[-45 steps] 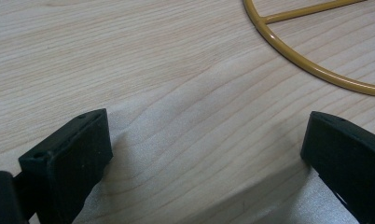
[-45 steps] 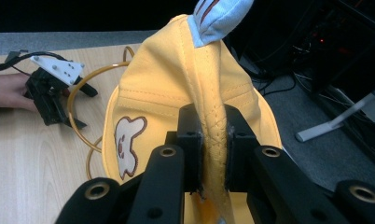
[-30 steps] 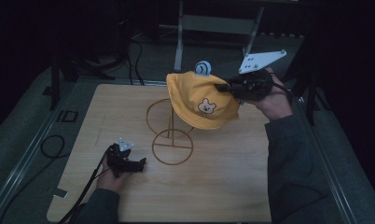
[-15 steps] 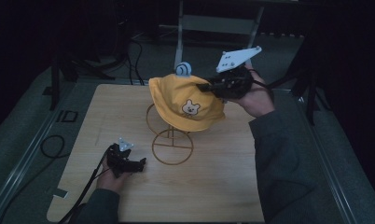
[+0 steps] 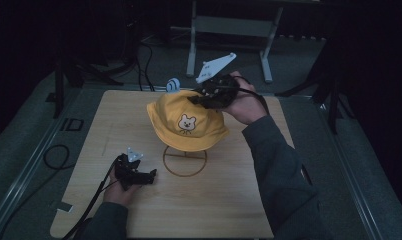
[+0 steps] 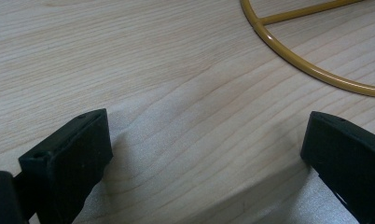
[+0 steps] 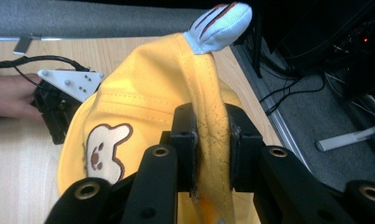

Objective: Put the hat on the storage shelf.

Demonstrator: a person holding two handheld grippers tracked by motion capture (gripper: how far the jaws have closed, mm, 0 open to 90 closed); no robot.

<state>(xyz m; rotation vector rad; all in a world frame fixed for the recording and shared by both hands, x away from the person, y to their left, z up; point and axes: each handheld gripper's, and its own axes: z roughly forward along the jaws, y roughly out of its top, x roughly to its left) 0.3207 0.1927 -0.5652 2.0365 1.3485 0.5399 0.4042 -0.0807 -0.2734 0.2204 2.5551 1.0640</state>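
Observation:
A yellow hat [image 5: 186, 122] with a bear face patch and a pale blue ear [image 5: 173, 85] sits over the top of a gold wire stand whose ring base [image 5: 184, 161] lies on the wooden table [image 5: 229, 200]. My right gripper [image 5: 201, 99] is shut on a fold of the hat [image 7: 143, 116] at its crown, the fabric pinched between the two pads [image 7: 184, 135]. My left gripper [image 5: 148, 176] rests low on the table at the front left, open, with bare wood between its jaws [image 6: 204, 140]. A curve of the ring base [image 6: 307, 70] lies ahead of it.
A black cable [image 5: 96, 192] trails from the left gripper off the table's front left. The table [image 7: 17, 154] is bordered by grey floor, with a metal frame leg [image 5: 191, 40] behind it and cables [image 5: 54, 155] on the floor at left.
My right gripper has carried the hat leftward and down over the stand's top. The left gripper has stayed put on the table.

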